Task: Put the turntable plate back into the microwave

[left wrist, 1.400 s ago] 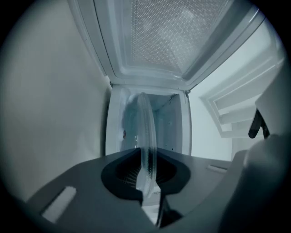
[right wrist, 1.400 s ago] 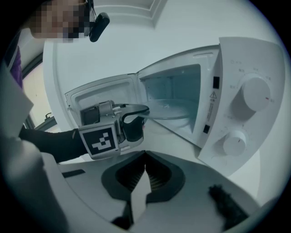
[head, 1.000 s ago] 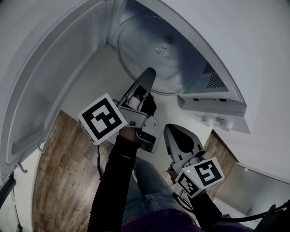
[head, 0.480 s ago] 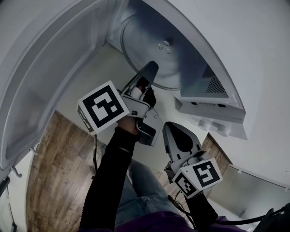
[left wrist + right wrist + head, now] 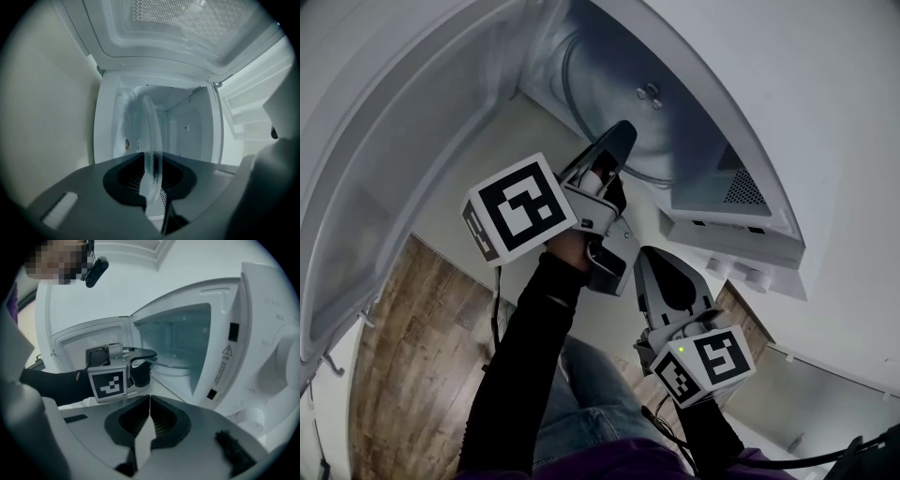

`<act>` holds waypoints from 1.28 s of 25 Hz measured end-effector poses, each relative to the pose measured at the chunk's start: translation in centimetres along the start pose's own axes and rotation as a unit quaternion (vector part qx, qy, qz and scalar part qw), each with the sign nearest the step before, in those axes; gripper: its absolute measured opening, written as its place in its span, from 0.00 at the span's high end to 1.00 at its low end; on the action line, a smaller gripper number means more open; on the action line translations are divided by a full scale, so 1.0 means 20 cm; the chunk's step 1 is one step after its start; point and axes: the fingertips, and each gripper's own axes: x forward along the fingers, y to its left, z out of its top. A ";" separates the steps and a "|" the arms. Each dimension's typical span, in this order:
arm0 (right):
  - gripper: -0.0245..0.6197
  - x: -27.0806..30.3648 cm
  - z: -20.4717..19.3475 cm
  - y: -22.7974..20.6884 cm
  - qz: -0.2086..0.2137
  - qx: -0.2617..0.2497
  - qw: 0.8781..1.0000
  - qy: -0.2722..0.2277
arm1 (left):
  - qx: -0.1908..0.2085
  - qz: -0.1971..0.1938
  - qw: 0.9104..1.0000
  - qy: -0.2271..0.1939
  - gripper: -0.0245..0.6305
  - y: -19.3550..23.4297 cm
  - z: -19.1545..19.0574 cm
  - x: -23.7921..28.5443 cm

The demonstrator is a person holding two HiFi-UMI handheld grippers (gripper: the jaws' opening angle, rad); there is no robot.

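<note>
The clear glass turntable plate (image 5: 614, 80) lies mostly inside the open white microwave (image 5: 741, 230). My left gripper (image 5: 620, 139) is shut on its near rim, at the cavity mouth. In the left gripper view the plate (image 5: 152, 136) shows edge-on between the pads of the left gripper (image 5: 151, 165), with the cavity (image 5: 187, 126) behind it. My right gripper (image 5: 662, 270) hangs lower, in front of the microwave, shut and empty. The right gripper view shows its jaws together at the right gripper (image 5: 149, 403). Beyond them the left gripper (image 5: 146, 355) holds the plate (image 5: 174, 363) in the opening.
The microwave door (image 5: 384, 159) stands swung wide open to the left. Control knobs (image 5: 748, 274) stick out of the panel at the right. A wooden floor (image 5: 403, 356) and the person's legs lie below.
The left gripper has carried the plate further into the cavity, so less glass shows outside. The right gripper has stayed shut and shifted only slightly.
</note>
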 end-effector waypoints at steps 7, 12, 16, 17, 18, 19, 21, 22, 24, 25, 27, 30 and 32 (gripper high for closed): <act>0.95 0.06 0.05 -0.02 -0.004 0.002 1.000 -0.006 | -0.009 0.003 1.000 0.008 0.86 0.02 0.01 0.06; 0.95 0.09 0.07 -0.03 -0.005 0.003 1.000 -0.006 | -0.009 0.013 1.000 0.012 0.86 0.04 0.02 0.08; 0.95 0.11 0.08 -0.05 -0.008 0.007 1.000 -0.007 | -0.010 0.017 1.000 0.014 0.86 0.05 0.03 0.11; 0.95 0.12 0.09 -0.05 -0.008 0.008 1.000 -0.007 | -0.011 0.020 1.000 0.014 0.86 0.05 0.03 0.11; 0.95 0.12 0.09 -0.06 -0.009 0.010 1.000 -0.008 | -0.012 0.023 1.000 0.015 0.86 0.06 0.03 0.12; 0.95 0.13 0.09 -0.06 -0.009 0.011 1.000 -0.009 | -0.014 0.024 0.999 0.016 0.86 0.06 0.03 0.13; 0.95 0.14 0.11 -0.07 -0.009 0.013 1.000 -0.011 | -0.016 0.026 0.999 0.019 0.86 0.06 0.02 0.14; 0.95 0.14 0.11 -0.07 -0.009 0.014 1.000 -0.012 | -0.016 0.026 0.999 0.020 0.86 0.06 0.02 0.15; 0.95 0.14 0.12 -0.08 -0.010 0.014 1.000 -0.014 | -0.014 0.029 0.999 0.023 0.86 0.06 0.01 0.16; 0.95 0.14 0.13 -0.09 -0.012 0.014 1.000 -0.016 | -0.014 0.031 0.999 0.025 0.86 0.06 0.01 0.17; 0.95 0.14 0.15 -0.11 -0.020 0.016 0.999 -0.023 | -0.016 0.040 0.999 0.027 0.87 0.08 0.00 0.18; 0.95 0.15 0.17 -0.12 -0.033 0.015 0.999 -0.032 | -0.019 0.053 0.998 0.029 0.89 0.09 0.00 0.18; 0.95 0.16 0.19 -0.13 -0.040 0.013 0.998 -0.039 | -0.018 0.058 0.998 0.032 0.89 0.09 0.00 0.18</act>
